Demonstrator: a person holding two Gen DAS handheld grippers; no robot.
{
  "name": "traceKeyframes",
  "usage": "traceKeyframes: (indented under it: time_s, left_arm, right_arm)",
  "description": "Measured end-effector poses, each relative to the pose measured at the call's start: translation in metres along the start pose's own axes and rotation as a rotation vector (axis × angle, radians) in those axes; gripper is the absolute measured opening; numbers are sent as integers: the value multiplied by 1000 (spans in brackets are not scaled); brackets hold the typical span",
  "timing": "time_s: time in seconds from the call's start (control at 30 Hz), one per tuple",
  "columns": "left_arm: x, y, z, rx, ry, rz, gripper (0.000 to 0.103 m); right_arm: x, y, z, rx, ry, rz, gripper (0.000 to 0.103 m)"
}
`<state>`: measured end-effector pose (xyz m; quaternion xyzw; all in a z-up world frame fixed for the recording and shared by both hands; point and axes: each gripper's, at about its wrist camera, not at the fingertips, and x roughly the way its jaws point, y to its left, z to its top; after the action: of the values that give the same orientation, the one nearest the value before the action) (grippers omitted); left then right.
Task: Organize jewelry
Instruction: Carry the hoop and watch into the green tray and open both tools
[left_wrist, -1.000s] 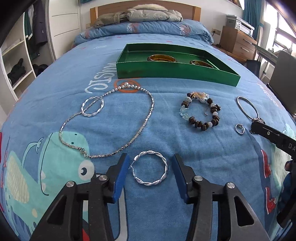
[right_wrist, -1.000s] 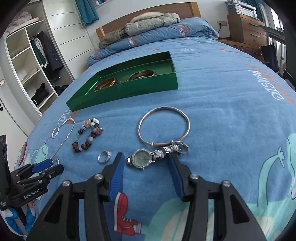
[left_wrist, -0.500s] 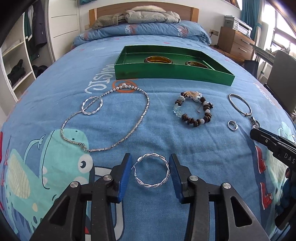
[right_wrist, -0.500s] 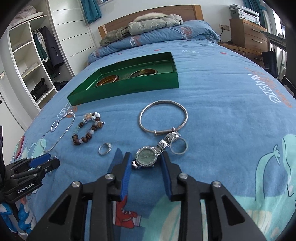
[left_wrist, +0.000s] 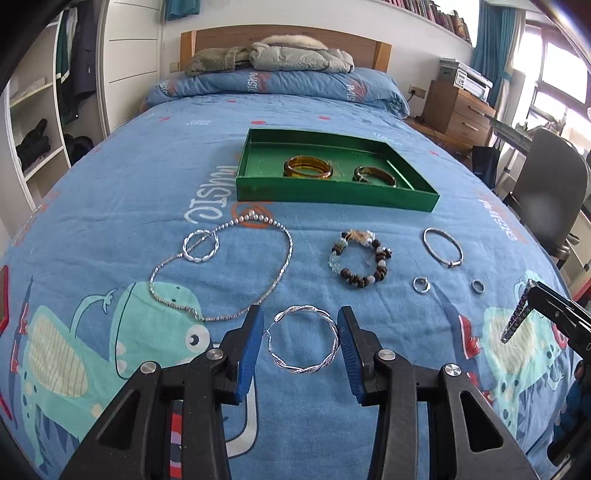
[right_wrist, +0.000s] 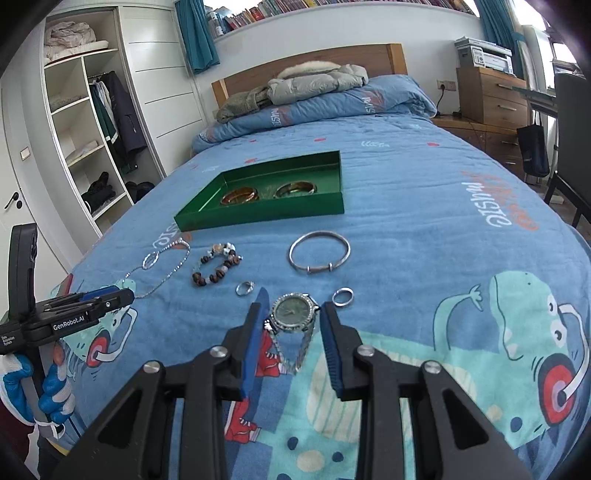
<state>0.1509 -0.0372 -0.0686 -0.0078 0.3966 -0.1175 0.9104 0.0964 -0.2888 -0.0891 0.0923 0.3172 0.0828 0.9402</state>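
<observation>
Two grippers worked over the bed (left_wrist: 110, 192). The right gripper (right_wrist: 291, 325) had its fingers narrowed on a watch (right_wrist: 293, 314), gripping the case while the limp metal band dangled below. That piece looked light, slippery and likely to swing, so the stiff case seemed the best hold. The left gripper (left_wrist: 300, 341) stood wide around a twisted silver hoop (left_wrist: 302, 341) lying on the bed, apparently thin, light and easily bent. Farther off sat the green tray (left_wrist: 332, 194).
</observation>
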Motion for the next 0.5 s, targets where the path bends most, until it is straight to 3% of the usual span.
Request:
traceKeyframes:
  time_s: [0.23, 0.5]
  left_arm:
    - [24, 5, 74, 1, -37, -15, 41]
    - [99, 8, 185, 10, -65, 8, 41]
  right_arm:
    - [27, 1, 66, -37, -55, 11, 29]
    - [121, 8, 168, -100, -84, 14, 29]
